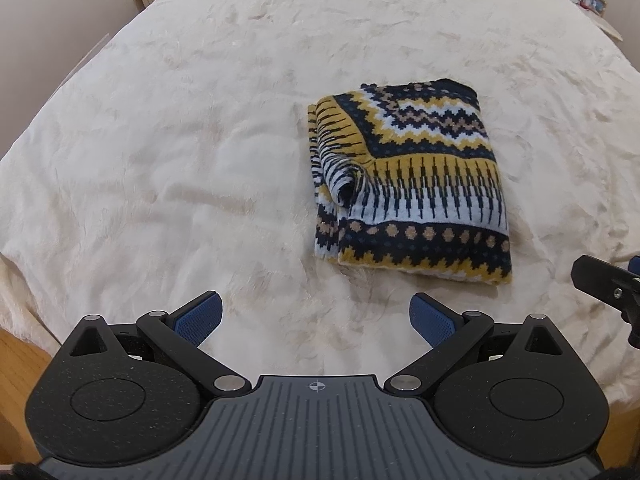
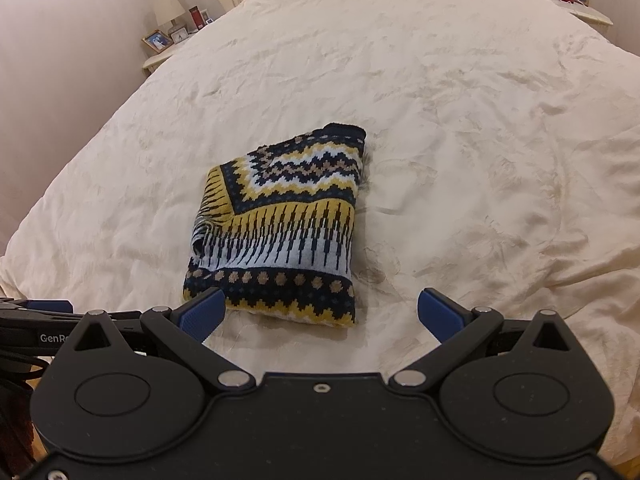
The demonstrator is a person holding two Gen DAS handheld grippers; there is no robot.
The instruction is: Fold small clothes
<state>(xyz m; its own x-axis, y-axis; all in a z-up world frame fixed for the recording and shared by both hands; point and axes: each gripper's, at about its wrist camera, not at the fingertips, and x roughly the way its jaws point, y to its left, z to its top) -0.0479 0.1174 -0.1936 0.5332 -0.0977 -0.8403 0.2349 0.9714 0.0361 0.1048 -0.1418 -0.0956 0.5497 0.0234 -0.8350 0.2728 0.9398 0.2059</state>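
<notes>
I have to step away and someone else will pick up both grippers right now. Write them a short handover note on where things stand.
Left gripper: open, holding nothing, held back from the near edge of the sweater.
Right gripper: open, holding nothing, just short of the sweater's near edge.
The patterned knit sweater lies folded into a compact rectangle on the cream bedspread, touched by neither gripper.
Done: the fold looks complete.
Left: perhaps tuck in the loose roll of fabric at its left side. No other clothes are in view.
</notes>
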